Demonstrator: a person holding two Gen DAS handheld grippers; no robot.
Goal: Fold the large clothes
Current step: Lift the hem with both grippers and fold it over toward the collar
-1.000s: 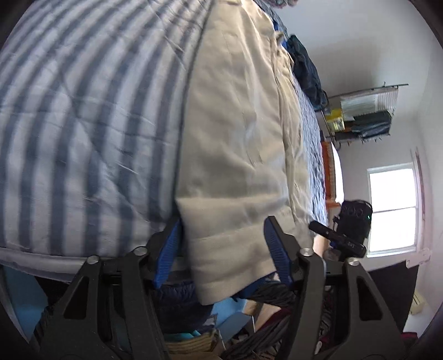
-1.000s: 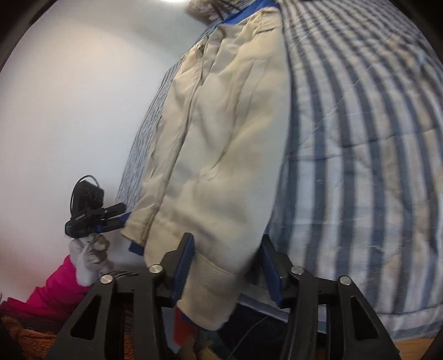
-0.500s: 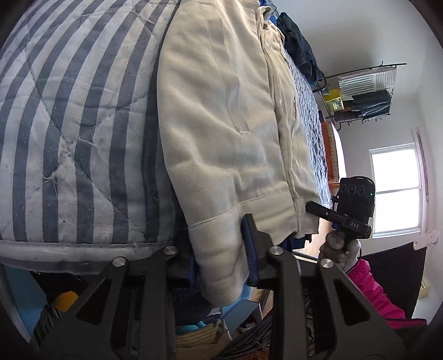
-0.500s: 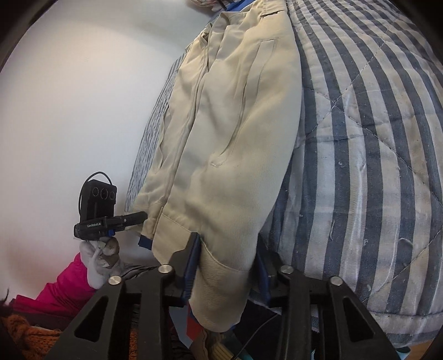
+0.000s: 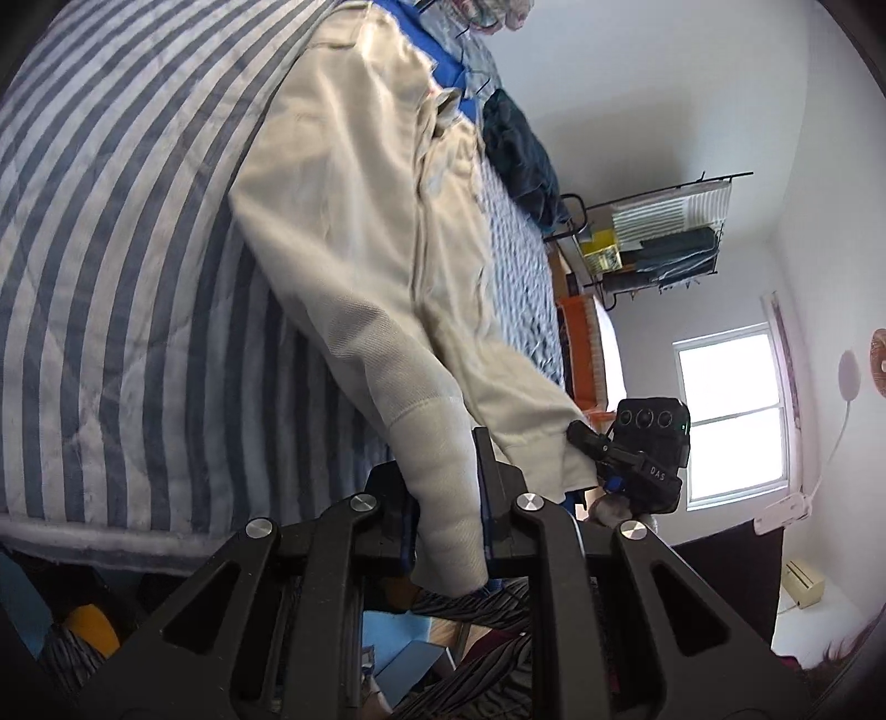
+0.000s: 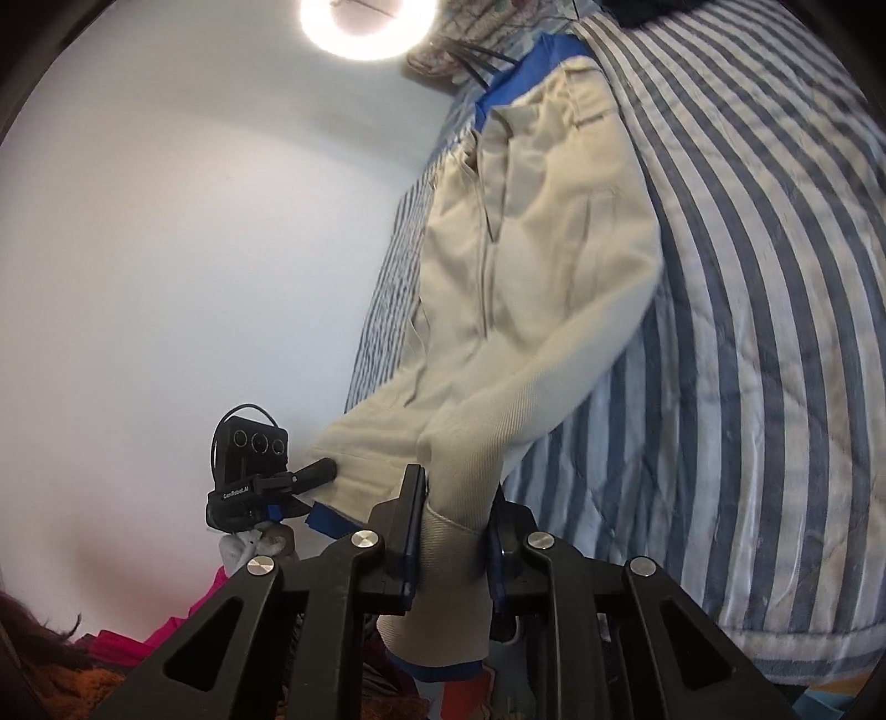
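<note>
Looking from the left wrist, the left gripper (image 5: 446,498) was squeezed tight on one ribbed cuff of the cream jacket (image 5: 360,221). The jacket lay stretched out on the striped blanket (image 5: 111,277) of the bed, and its held sleeve was lifted off the bed edge. The right gripper (image 5: 637,459) showed close by, at the jacket's hem. A window (image 5: 731,415) and a clothes rack (image 5: 659,243) stood against the far wall.

From the right wrist, the right gripper (image 6: 454,520) was clamped on the other cuff of the cream jacket (image 6: 542,249). The left gripper (image 6: 266,482) sat beside the hem. A round lamp (image 6: 368,25) glowed on the ceiling. The striped blanket (image 6: 775,332) filled the right side.
</note>
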